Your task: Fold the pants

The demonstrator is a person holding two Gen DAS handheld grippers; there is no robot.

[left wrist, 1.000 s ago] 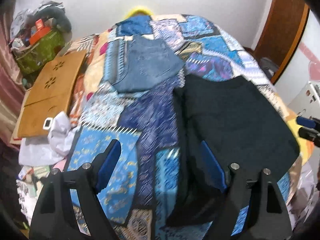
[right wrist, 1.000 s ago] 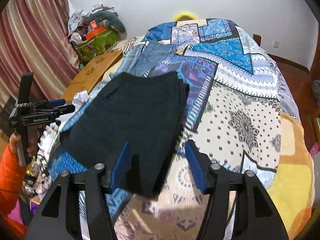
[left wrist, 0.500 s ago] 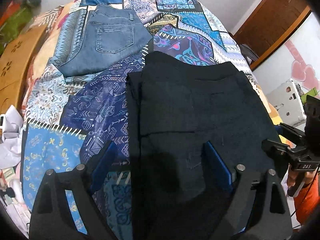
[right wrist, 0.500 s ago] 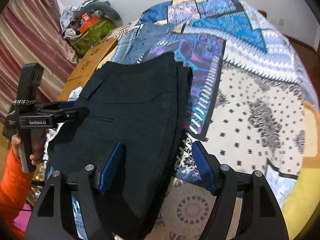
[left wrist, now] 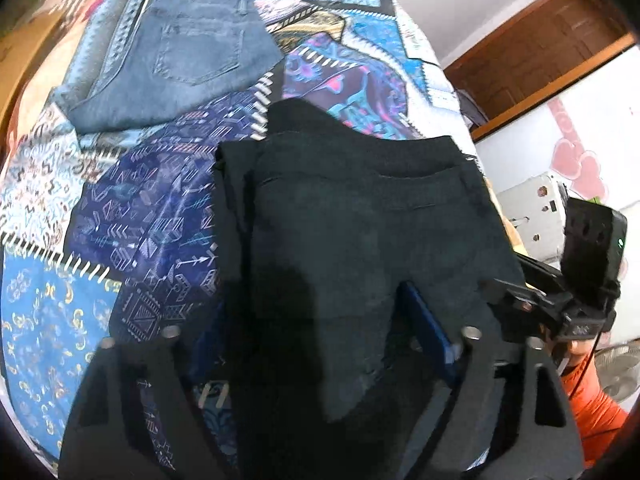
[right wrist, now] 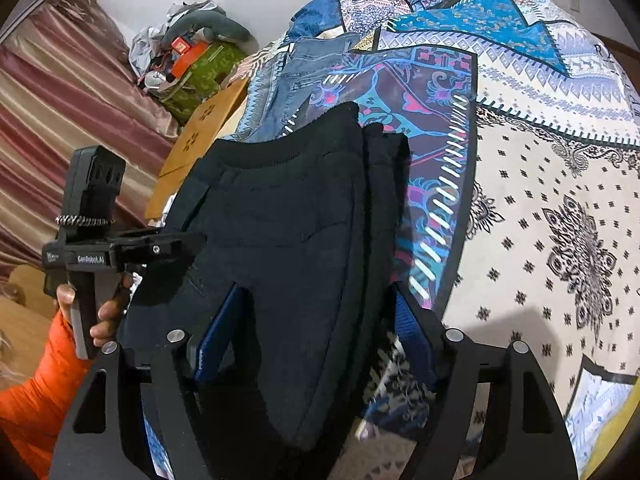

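The black pants [left wrist: 360, 240] are laid flat on the quilt [left wrist: 140, 220], near the folded jeans [left wrist: 172, 52], ready for folding. Their near edge is straddled by the left gripper [left wrist: 316, 332] and right gripper [right wrist: 316, 328]; both sets of jaws are closing around the cloth, apparently to lift it, with no grip yet made.

Your left gripper [left wrist: 316, 344] over near end of black pants [left wrist: 360, 240], jaws closing, fabric between them. Folded jeans [left wrist: 180, 56] beyond on patchwork bedspread [left wrist: 60, 312]. Your right gripper [left wrist: 560, 308] at right edge.

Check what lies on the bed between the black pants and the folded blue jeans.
Only bare patterned quilt. In the left wrist view a dark blue printed patch separates the black pants from the folded blue jeans, which lie apart; nothing else sits in that stretch.
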